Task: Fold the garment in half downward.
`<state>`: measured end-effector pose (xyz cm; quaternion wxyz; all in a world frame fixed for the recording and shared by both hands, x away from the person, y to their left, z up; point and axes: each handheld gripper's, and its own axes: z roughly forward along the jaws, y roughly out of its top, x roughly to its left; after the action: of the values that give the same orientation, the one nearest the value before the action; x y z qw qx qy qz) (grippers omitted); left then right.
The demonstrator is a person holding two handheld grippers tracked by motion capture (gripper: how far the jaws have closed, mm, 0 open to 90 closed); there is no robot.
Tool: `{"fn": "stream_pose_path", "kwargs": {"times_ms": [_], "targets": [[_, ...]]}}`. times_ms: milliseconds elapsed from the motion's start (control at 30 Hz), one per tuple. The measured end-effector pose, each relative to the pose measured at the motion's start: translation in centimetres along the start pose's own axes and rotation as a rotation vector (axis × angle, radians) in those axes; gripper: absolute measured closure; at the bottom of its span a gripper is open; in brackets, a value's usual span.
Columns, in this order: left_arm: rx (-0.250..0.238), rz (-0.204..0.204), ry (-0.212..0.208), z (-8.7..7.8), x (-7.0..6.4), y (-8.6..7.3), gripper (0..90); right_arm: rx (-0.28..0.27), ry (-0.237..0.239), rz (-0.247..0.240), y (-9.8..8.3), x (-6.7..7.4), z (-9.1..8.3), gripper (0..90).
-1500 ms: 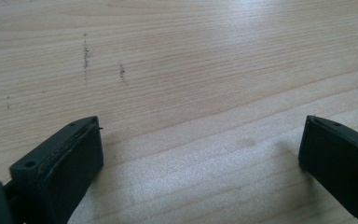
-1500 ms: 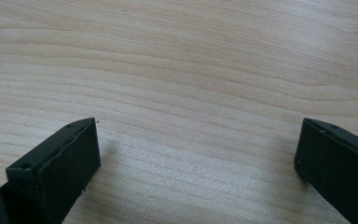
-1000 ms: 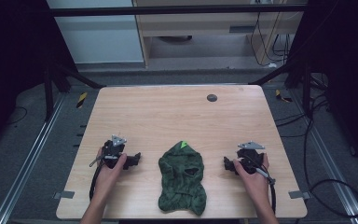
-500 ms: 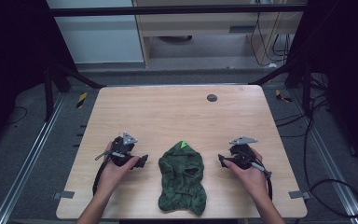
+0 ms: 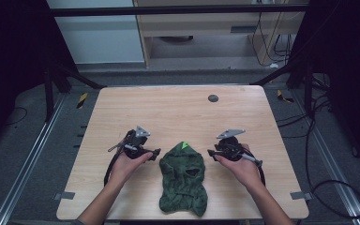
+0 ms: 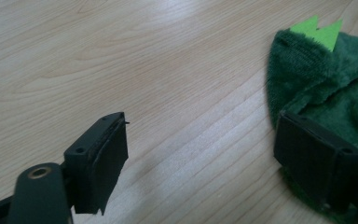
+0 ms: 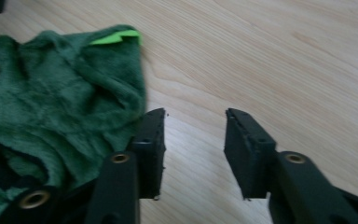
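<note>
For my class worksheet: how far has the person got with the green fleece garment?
Done: nothing visible; the green fleece garment lies crumpled on the table. In hand: the left hand-held gripper and right hand-held gripper flank its top, jaws open, gripping nothing. Left: grasping it and whatever handling follows.

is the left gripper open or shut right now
Open. In the left gripper view the left gripper has its fingers spread wide, bare table between them.

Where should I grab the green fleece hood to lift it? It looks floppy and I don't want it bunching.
Judging by its flat, crumpled lie, take the green fleece hood at its upper side edges, left gripper and right gripper closing in from either side.
</note>
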<state>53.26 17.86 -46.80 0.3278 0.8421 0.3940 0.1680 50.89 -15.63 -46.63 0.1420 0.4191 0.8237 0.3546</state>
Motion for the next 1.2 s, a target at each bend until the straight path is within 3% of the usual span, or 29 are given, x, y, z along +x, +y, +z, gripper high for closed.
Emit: {"fn": "stream_pose_path", "kwargs": {"times_ms": [167,300,533,633,767,1000,1200], "targets": [[0.017,0.021,-0.057,0.4,-0.7,0.4,32.4,-0.006,0.05,-0.049,0.9,1.4,0.8,74.1],[0.019,0.015,-0.088,0.6,-1.3,0.5,34.7,-0.004,0.065,-0.07,1.3,2.0,1.3,75.6],[0.003,0.013,-0.11,0.5,-1.9,0.6,29.8,0.011,0.072,-0.085,1.6,2.6,1.9,73.2],[0.006,0.031,-0.107,0.5,-2.1,0.4,26.7,0.021,0.07,-0.094,1.4,2.7,2.2,69.1],[0.018,0.023,-0.119,0.5,-2.4,0.2,23.3,0.029,0.079,-0.082,1.2,2.8,2.5,64.6],[0.001,0.03,-0.113,0.0,-2.5,0.0,20.0,0.062,0.093,-0.079,0.7,3.0,3.1,59.1],[0.022,0.052,-0.121,0.2,-2.4,-0.4,19.5,0.085,0.099,-0.08,0.6,3.1,3.5,58.4]]}}
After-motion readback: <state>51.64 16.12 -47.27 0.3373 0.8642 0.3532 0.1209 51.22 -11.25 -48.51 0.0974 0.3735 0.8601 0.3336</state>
